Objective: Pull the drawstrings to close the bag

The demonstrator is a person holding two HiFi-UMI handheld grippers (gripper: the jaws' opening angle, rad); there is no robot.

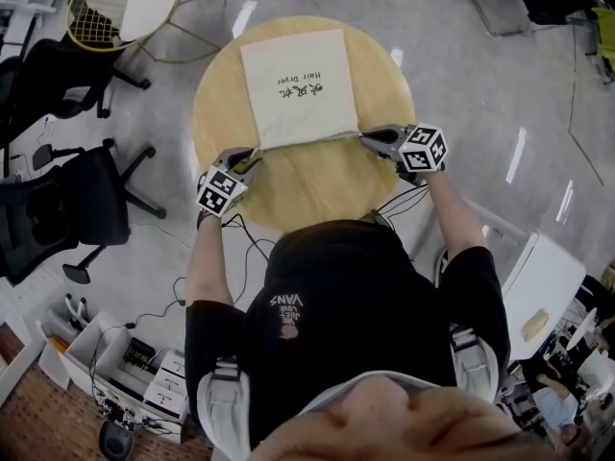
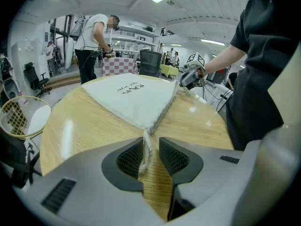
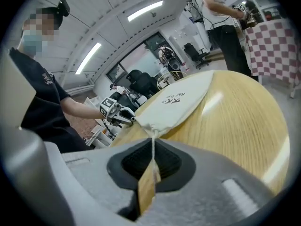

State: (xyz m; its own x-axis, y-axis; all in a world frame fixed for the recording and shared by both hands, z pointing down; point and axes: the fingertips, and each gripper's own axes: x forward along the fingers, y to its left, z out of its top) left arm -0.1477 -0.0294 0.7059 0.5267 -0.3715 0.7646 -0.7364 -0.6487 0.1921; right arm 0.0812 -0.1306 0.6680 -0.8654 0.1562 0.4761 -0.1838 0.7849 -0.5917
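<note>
The cream fabric drawstring bag (image 1: 296, 83) lies flat on the round light-wood counter (image 1: 317, 190), with its black printed lettering (image 1: 306, 83) facing up. We give all positions relative to the bag. The edge of the bag nearest the person carries the cords. The left gripper (image 1: 248, 157) sits at the left corner of that edge. The right gripper (image 1: 367, 139) sits at its right corner. Both point inward, so that edge spans the space between them.

In the left gripper view, we see a white cord drawstring (image 2: 146, 145) running from the bag's corner into the gap between the jaws. The jaws stand apart. The cord rests against one pad and clear of the other, so this gripper is unclamped.

In the right gripper view, a second white cord drawstring (image 3: 152, 142) runs in a straight line from the bag's corner into the jaws. These jaws are pressed together on the cord, so we read this gripper as gripping it.
</note>
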